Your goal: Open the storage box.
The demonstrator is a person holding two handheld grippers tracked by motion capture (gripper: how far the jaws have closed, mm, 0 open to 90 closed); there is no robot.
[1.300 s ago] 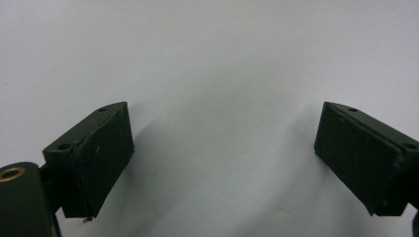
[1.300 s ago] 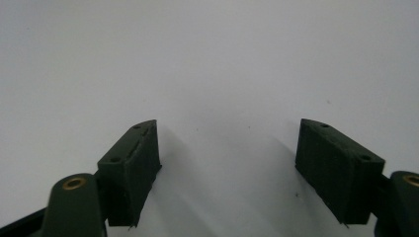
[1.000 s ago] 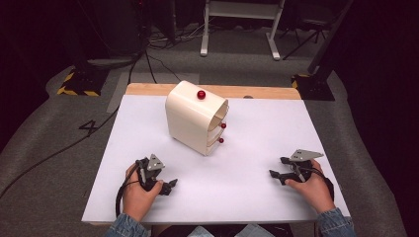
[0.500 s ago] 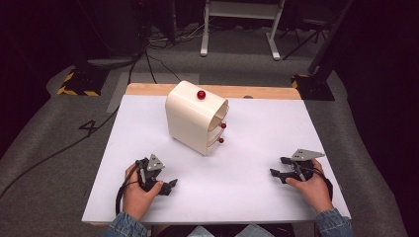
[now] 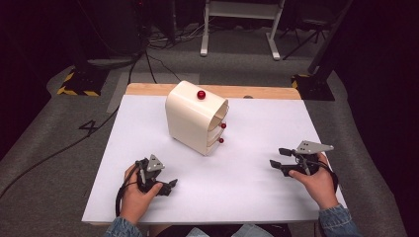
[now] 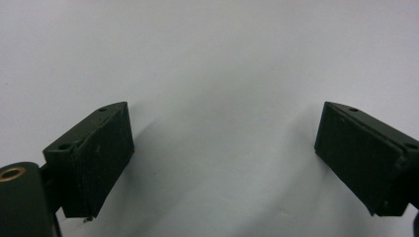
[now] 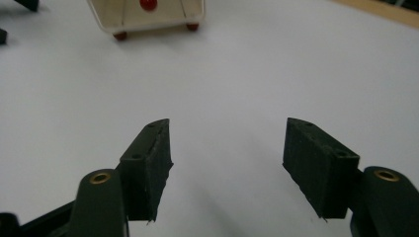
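My left gripper [image 5: 168, 186] rests low on the white table top [image 5: 257, 197], its jaws spread wide with nothing but bare surface between them. Farther back, between my hands and a little left of centre, stands the cream rounded plastic drawer cabinet [image 5: 195, 117], a red round knob [image 5: 201, 94] on top and two small red drawer knobs [image 5: 222, 133] facing right. My right gripper [image 5: 276, 158] points toward it, well apart; its jaws have just been closing, still parted and empty.
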